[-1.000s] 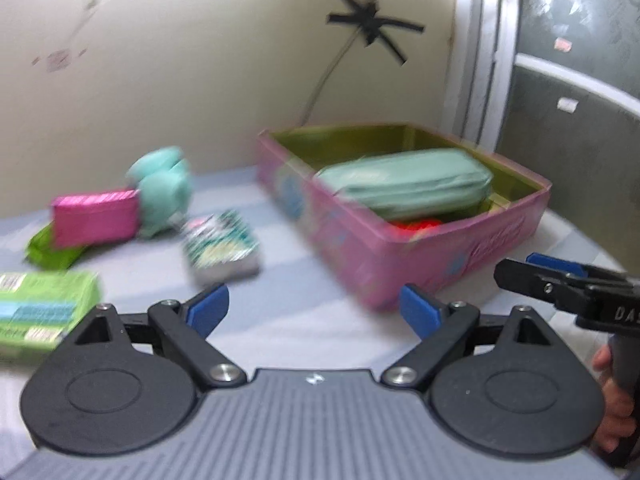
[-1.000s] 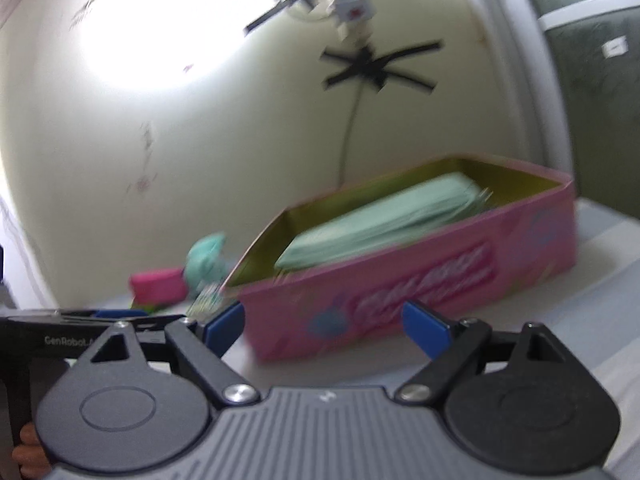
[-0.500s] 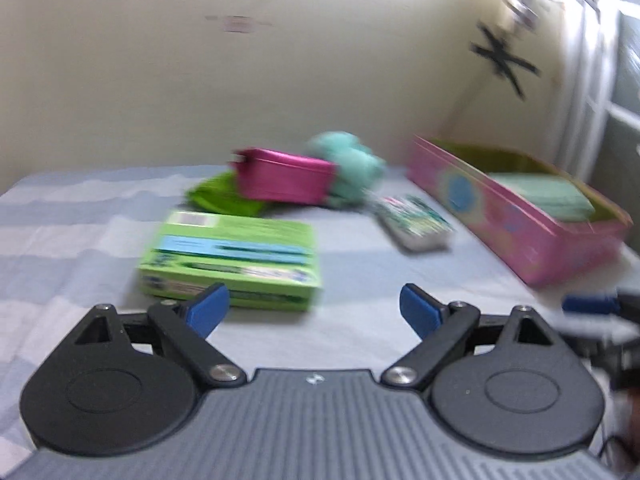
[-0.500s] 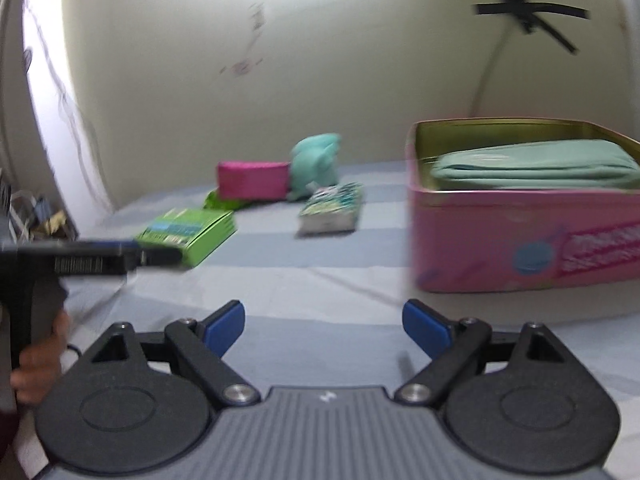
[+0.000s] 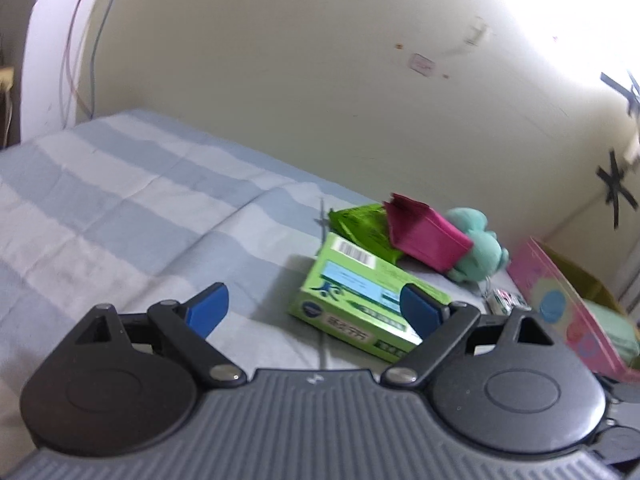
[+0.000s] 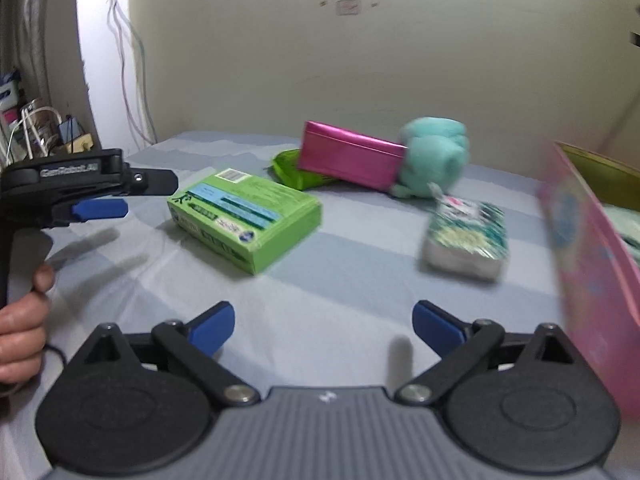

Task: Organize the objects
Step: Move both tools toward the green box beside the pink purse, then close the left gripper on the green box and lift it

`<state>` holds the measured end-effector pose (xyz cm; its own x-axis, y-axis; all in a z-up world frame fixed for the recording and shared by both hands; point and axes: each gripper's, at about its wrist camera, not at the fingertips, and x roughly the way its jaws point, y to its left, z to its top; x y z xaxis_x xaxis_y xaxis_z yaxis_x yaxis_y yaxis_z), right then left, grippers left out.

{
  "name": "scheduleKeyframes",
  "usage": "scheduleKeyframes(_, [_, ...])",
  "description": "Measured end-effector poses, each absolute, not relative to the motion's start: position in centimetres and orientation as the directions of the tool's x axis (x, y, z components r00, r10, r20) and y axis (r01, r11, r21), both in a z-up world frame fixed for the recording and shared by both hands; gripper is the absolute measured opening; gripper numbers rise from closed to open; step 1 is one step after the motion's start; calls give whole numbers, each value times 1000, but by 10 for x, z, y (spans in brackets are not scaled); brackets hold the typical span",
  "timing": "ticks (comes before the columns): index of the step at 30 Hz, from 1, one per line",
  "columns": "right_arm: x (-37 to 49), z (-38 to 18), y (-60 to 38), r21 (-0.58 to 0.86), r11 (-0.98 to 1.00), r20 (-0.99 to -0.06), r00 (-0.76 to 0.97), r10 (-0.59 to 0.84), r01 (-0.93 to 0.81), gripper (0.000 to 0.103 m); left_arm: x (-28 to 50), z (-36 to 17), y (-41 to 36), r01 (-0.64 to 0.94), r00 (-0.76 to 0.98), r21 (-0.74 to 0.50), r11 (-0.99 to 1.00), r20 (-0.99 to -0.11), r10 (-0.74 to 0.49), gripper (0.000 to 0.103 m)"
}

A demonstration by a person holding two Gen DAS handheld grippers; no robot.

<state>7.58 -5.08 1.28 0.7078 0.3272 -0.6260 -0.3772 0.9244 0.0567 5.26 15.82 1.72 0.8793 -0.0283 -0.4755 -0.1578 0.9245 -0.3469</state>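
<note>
Striped bed sheet (image 6: 340,280) underneath everything, soft enough to let a pressed item sink or slide instead of lifting. Pink tin (image 6: 580,248) at the far right, already holding a mint pouch (image 5: 616,320), so limited room inside and a likely jam on the rim. Green box (image 6: 248,216) left of the tin, wide and flat, liable to slip from a shallow pinch. Magenta pouch (image 6: 352,156) behind the green box, leaning on a green packet (image 6: 292,168) and the teal plush (image 6: 436,156); likely to topple if either gets pulled. Patterned tissue pack (image 6: 468,236) just beside the tin, squashy. Left claw (image 5: 314,310) spread apart, empty, nearest the green box. Right claw (image 6: 324,326) likewise apart, empty, above bare sheet.
</note>
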Motion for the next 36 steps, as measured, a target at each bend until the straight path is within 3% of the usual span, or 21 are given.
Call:
scheduleKeyframes(7, [120,2,-19,-48,887,-678,667,309,-460,103,56,12,167,-180,861,-401,898,-505,-53,94])
scheduleKeyframes(15, [156,0,-11,7,859,-687,621,376,-512,103,59,7,167,-193,849,-406,893,-526,-56,94])
scheduleKeyframes(22, [150,1,7,-67,800,-670,621,406,-596,103,62,3,176,-228,838,-441,868,-543,-56,94])
scheduleKeyframes(36, [171,1,25,-81,761,-652,612,448,-643,102,66,2,169,-228,839,-384,895,-544,-20,95])
